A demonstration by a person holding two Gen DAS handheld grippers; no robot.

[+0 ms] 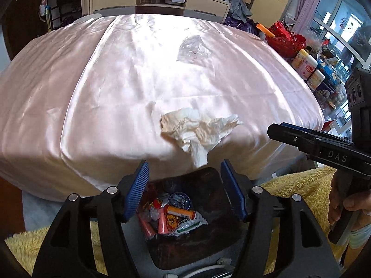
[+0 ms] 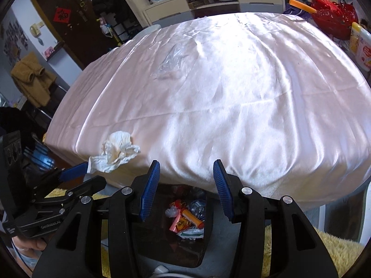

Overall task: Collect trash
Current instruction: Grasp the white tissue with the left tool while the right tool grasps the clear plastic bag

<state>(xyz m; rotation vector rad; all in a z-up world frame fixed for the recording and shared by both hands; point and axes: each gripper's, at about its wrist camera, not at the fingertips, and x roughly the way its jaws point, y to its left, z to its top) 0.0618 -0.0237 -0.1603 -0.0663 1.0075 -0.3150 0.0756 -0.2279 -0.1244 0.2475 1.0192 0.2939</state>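
A crumpled stained white tissue [image 1: 199,132] lies at the near edge of the pink satin-covered table [image 1: 97,88], hanging a little over the edge; it also shows in the right wrist view [image 2: 118,154]. A clear plastic bag [image 1: 194,49] lies farther back on the cloth, also seen from the right [image 2: 170,61]. A dark bin [image 1: 208,231] with wrappers and a tube stands below the table edge. My left gripper [image 1: 184,185] is open and empty above the bin, just short of the tissue. My right gripper [image 2: 186,185] is open and empty above the bin [image 2: 185,243].
The right gripper's body [image 1: 324,148] reaches in from the right of the left view. Red baskets [image 1: 285,39] and jars [image 1: 303,63] stand off the table's right side. A yellow fluffy blanket [image 1: 301,187] lies around the bin. A cabinet [image 1: 160,2] stands behind.
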